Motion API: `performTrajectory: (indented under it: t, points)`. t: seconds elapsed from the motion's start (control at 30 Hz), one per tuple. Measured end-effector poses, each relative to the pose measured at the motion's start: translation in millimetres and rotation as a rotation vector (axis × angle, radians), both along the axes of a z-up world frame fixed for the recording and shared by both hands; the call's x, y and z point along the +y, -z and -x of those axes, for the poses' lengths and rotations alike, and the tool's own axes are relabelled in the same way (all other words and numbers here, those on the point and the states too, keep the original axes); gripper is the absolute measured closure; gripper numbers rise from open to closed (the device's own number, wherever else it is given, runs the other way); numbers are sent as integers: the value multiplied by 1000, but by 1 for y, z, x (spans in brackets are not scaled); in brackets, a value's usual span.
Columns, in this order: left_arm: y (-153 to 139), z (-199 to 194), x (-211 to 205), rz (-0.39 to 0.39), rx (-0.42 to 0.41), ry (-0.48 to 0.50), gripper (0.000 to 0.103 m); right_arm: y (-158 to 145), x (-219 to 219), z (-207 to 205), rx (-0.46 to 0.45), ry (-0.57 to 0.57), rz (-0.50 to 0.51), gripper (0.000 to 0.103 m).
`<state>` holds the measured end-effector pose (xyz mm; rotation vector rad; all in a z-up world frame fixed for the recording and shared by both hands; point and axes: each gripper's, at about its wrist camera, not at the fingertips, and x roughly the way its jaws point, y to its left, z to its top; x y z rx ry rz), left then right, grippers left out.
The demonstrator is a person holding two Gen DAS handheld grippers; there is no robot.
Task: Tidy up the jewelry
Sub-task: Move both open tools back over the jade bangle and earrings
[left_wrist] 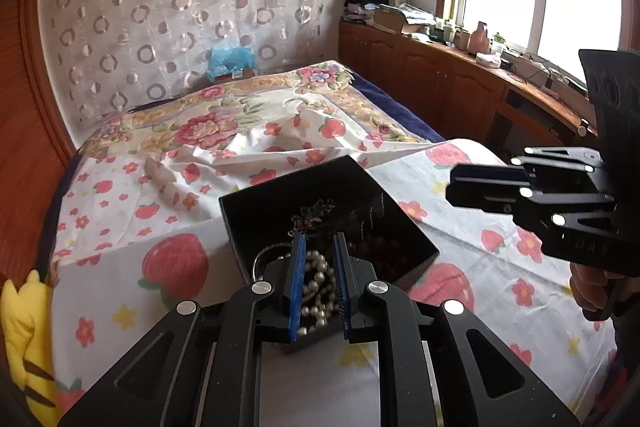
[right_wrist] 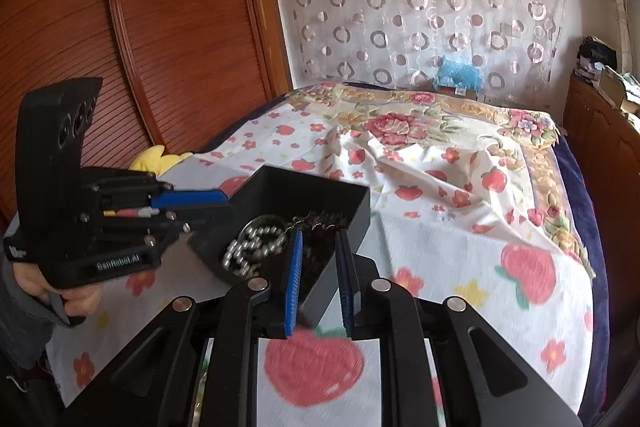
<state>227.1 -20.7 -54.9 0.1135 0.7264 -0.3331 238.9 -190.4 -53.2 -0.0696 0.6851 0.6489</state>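
The left gripper (left_wrist: 320, 283) hangs open, its jaws framing the pearl necklace (left_wrist: 318, 291) just beyond its fingertips, seemingly lined up to pinch it. The necklace lies tangled in the black box (left_wrist: 280, 203) on the bedsheet (left_wrist: 120, 267). The right gripper (right_wrist: 318, 279), also open, waits beside the box's near corner.

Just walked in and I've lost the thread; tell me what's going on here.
A person holds a gripper in each hand over a black jewelry box on the strawberry-print bedsheet. The left gripper, open, points at the pearl necklace inside. The right gripper, also open, straddles the box's near corner. Nothing is gripped yet.
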Motion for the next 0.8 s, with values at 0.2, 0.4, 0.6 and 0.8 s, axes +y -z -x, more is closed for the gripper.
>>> performTrajectory:
  t: [0.2, 0.4, 0.6, 0.8]
  points:
    - [0, 33, 9, 21, -10, -23, 79, 19, -2, 34, 41, -4, 6, 84]
    - [6, 64, 14, 29, 4, -39, 78, 37, 1, 67, 83, -17, 13, 84]
    - [20, 93, 17, 41, 25, -50, 76, 54, 17, 92, 143, -92, 44, 84]
    - [34, 112, 16, 40, 55, -56, 75, 70, 30, 108, 157, -124, 116, 84]
